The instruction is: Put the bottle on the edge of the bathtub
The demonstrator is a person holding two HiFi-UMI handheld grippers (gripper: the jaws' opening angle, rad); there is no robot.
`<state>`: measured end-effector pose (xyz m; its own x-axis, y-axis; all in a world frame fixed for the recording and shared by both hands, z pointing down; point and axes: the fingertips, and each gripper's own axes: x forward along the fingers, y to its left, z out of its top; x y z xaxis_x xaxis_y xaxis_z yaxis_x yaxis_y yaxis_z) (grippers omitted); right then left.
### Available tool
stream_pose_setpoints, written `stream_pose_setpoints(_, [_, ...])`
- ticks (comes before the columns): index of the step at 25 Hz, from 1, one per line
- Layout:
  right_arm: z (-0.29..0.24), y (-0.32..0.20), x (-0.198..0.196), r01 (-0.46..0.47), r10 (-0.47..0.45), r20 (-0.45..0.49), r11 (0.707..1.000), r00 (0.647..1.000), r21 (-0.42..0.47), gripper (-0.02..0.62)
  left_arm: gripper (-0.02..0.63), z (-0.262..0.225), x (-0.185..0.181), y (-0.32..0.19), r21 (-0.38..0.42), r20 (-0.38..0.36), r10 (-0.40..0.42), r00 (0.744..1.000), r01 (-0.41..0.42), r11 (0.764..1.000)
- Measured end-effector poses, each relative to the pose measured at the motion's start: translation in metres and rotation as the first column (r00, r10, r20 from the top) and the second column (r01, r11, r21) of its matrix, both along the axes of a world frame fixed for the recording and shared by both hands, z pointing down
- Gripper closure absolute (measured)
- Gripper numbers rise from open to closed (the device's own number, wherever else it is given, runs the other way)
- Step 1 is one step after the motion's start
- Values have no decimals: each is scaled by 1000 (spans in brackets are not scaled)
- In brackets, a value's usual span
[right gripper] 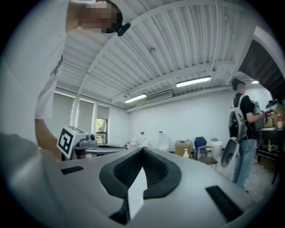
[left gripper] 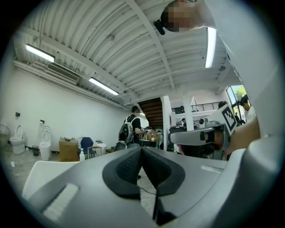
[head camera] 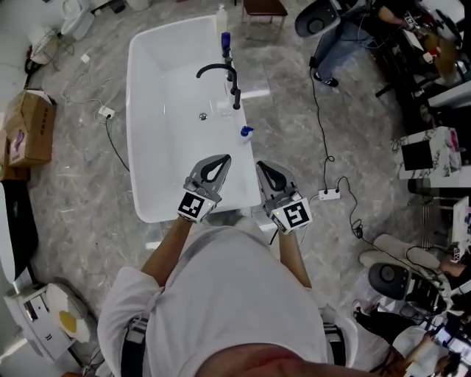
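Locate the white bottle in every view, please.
Head view: white bottle top centre, at the bathtub's far end.
Left gripper view: white bottle lower left, small.
Right gripper view: white bottle right of centre, small.
Shared landmark: the chair just right of it.

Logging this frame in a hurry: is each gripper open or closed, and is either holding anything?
Grey left gripper: closed, holding nothing.
Grey right gripper: closed, holding nothing.

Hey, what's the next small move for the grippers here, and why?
Probably just draw both grippers back and stop. The left gripper and right gripper are shut and empty, and a blue-capped bottle already seems to stand on the rim of the bathtub.
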<state>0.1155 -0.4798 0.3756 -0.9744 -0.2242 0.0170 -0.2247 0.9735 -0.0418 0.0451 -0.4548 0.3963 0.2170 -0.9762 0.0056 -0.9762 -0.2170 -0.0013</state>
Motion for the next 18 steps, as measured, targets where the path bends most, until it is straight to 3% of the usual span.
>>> stream_pose_setpoints(2, [-9, 16, -10, 51, -51, 0, 998, 999, 35, 594, 607, -10, -7, 16, 1, -10, -29, 1000, 29, 1000])
stream_pose_setpoints(7, [-35, 51, -33, 57, -57, -5, 994, 998, 95, 595, 607, -45, -30, 56, 55, 22, -84, 996, 83, 995])
stream_pose_setpoints(10, [-46, 77, -49, 57, -57, 2, 994, 998, 96, 595, 607, -54, -44, 82, 44, 33, -84, 996, 82, 996])
stream_pose_setpoints(14, [-52, 91, -66, 64, -63, -11, 992, 998, 106, 595, 607, -81, -52, 98, 110, 53, -81, 995, 75, 991])
stream_pose_setpoints(18, [-58, 101, -76, 44, -43, -10, 994, 999, 105, 595, 607, -83, -58, 112, 97, 47, -65, 997, 60, 993])
